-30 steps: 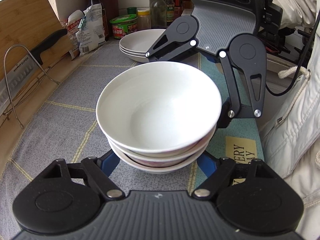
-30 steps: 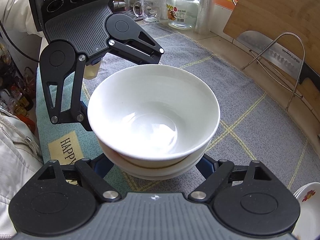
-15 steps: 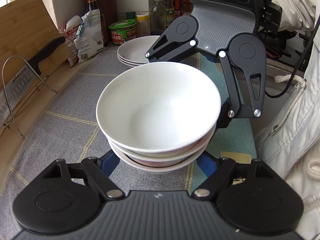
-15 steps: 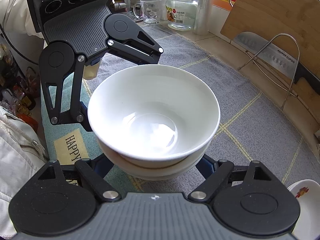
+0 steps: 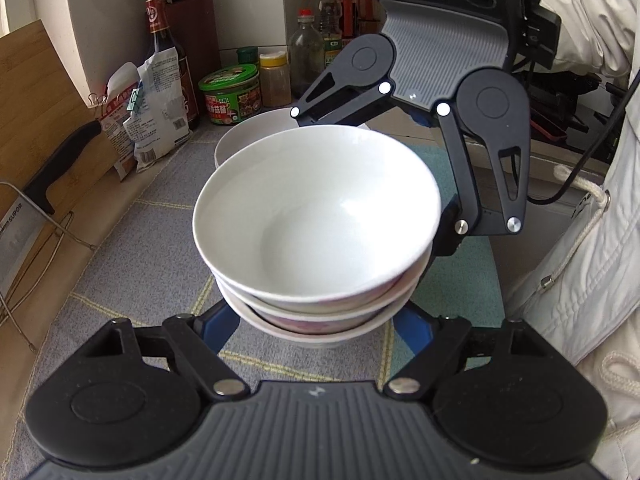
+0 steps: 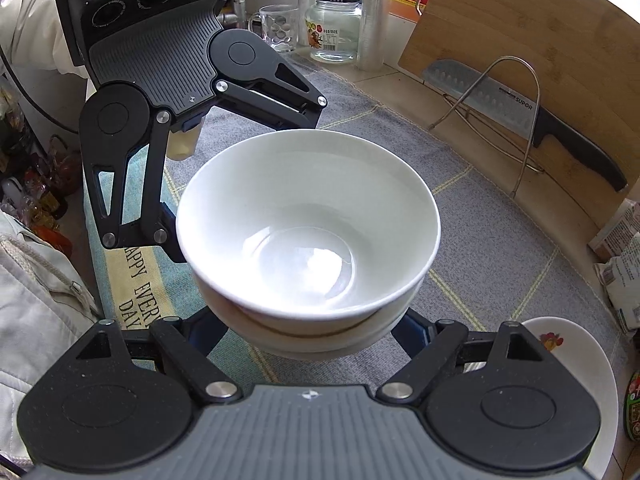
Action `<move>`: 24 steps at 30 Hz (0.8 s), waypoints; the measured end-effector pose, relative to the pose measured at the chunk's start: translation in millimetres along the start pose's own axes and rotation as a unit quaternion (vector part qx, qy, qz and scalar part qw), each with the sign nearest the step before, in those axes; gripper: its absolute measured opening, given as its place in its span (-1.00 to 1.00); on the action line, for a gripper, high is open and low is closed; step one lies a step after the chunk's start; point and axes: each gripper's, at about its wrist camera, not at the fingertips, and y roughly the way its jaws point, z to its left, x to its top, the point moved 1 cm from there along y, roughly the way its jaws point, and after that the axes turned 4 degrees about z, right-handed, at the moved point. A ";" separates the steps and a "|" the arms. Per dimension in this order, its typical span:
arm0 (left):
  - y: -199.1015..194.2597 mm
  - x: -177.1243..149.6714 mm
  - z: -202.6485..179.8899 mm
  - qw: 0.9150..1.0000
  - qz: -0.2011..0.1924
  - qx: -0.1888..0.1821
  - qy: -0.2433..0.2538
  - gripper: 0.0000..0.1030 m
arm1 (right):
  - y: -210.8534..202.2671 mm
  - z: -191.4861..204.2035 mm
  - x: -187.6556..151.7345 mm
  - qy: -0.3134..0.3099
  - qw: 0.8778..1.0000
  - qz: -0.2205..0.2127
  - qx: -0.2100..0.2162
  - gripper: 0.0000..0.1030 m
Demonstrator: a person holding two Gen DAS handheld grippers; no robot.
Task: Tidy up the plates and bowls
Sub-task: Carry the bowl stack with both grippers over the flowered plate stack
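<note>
Your bowls (image 5: pixel 316 220) are already nested in one stack, raised over the worktop (image 5: pixel 132 248); both the left claw (image 5: pixel 316 320) and right claw (image 6: pixel 308 328) grip its base from opposite sides. The plates (image 5: pixel 244 136) sit stacked beyond; setting the bowls down looks like what's left

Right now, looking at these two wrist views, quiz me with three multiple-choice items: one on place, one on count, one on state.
1. Where is the knife?
A. in the top bowl
B. leaning on the cutting board
C. on the plates

2. How many bowls in the stack?
A. one
B. three
C. six

3. The top bowl is:
A. empty
B. full of soup
C. upside down

Key: B, blade lies against the board; B, three rims show in the left view; A, bare white inside. The left hand-held gripper and right hand-held gripper flank the stack.
</note>
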 end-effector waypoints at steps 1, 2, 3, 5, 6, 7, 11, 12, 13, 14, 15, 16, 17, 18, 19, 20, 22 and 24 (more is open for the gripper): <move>3.1 5.4 -0.2 1.000 -0.002 0.001 0.001 0.63 | -3.7 -5.2 -2.8 0.000 1.000 -0.001 -0.001 0.75; 6.6 10.9 -0.4 1.000 -0.003 0.001 0.002 0.63 | -7.9 -10.3 -5.9 0.000 1.000 -0.002 -0.002 0.75; 11.2 17.7 -0.1 1.000 -0.004 0.001 0.003 0.63 | -11.5 -15.4 -8.4 0.000 1.000 -0.002 -0.003 0.75; 20.3 31.0 -0.3 1.000 -0.006 0.002 0.009 0.63 | -18.0 -24.7 -14.7 -0.001 1.000 -0.003 -0.006 0.75; 25.0 37.5 -0.6 1.000 -0.008 0.002 0.012 0.63 | -22.5 -31.3 -19.6 0.000 1.000 -0.004 -0.008 0.75; 29.9 44.1 -0.7 1.000 -0.009 0.002 0.014 0.63 | -25.9 -36.1 -23.4 0.001 1.000 -0.004 -0.010 0.75; 48.4 69.1 0.5 1.000 -0.016 0.001 0.024 0.63 | -42.8 -58.2 -40.2 0.004 1.000 -0.004 -0.021 0.75; 53.1 75.1 1.3 0.999 -0.017 0.002 0.027 0.63 | -46.6 -62.8 -44.0 0.004 1.000 -0.004 -0.024 0.75; 58.0 80.6 2.0 0.999 -0.018 0.002 0.029 0.63 | -50.3 -68.9 -48.9 0.005 1.000 -0.005 -0.028 0.75; 63.2 85.9 2.9 0.999 -0.018 0.003 0.031 0.63 | -52.6 -75.2 -52.0 0.006 0.999 -0.005 -0.032 0.75; 69.2 91.5 3.9 0.999 -0.019 0.003 0.033 0.63 | -54.4 -81.2 -55.1 0.006 0.999 -0.005 -0.035 0.75; 74.9 96.4 4.8 0.999 -0.018 0.003 0.035 0.63 | -56.5 -86.5 -59.0 0.007 0.999 -0.004 -0.039 0.75; 80.4 100.3 5.6 0.999 -0.018 0.004 0.037 0.63 | -58.2 -91.5 -63.0 0.008 0.999 -0.003 -0.041 0.75; 85.8 103.6 6.4 0.999 -0.017 0.003 0.039 0.63 | -59.4 -96.6 -66.9 0.009 0.999 -0.003 -0.044 0.75; 91.4 106.8 7.7 0.999 -0.016 0.002 0.040 0.63 | -60.5 -102.0 -71.0 0.011 0.999 -0.002 -0.047 0.75; 96.9 109.4 9.0 0.999 -0.015 0.000 0.040 0.63 | -60.5 -106.5 -74.4 0.013 0.999 -0.001 -0.049 0.75; 106.1 114.2 11.2 0.999 -0.010 -0.002 0.043 0.63 | -59.3 -112.4 -80.3 0.016 0.998 0.001 -0.053 0.75; 113.7 117.2 13.1 0.999 -0.006 -0.003 0.044 0.63 | -58.2 -119.1 -88.2 0.020 0.998 0.003 -0.055 0.75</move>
